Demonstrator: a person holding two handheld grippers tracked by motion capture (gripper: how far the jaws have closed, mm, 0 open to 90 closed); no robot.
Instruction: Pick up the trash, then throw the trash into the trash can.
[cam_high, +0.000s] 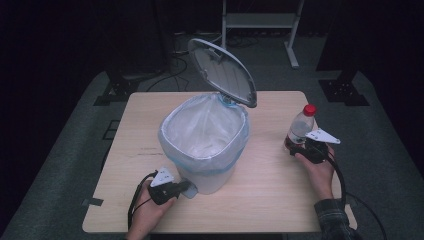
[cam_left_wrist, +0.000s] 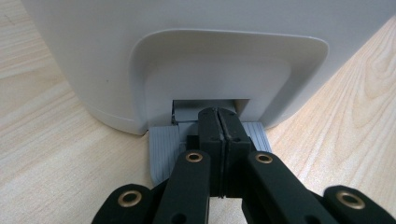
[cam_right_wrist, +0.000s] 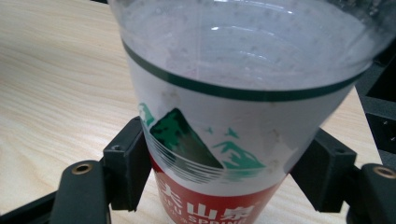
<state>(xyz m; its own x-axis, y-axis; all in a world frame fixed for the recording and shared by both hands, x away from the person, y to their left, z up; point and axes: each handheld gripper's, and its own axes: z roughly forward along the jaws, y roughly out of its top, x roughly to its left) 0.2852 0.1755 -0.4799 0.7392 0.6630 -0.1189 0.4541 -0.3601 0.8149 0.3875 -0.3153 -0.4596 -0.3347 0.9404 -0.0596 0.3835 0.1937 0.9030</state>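
Note:
A white pedal bin (cam_high: 205, 145) with a clear bag liner stands mid-table, its grey lid (cam_high: 222, 72) tipped up and open. My left gripper (cam_high: 186, 187) is at the bin's front base. In the left gripper view its jaws are shut together, and the left gripper (cam_left_wrist: 218, 116) rests its tips on the grey foot pedal (cam_left_wrist: 163, 149). A clear plastic bottle (cam_high: 301, 127) with a red cap stands upright at the table's right. My right gripper (cam_high: 300, 148) holds its lower part. In the right gripper view the right gripper (cam_right_wrist: 224, 172) has a jaw pressed on either side of the bottle (cam_right_wrist: 233, 116), at its label.
The wooden table (cam_high: 270, 200) is bare around the bin and the bottle. Beyond its far edge are a dark floor, cables and the legs of a metal stand (cam_high: 292, 50).

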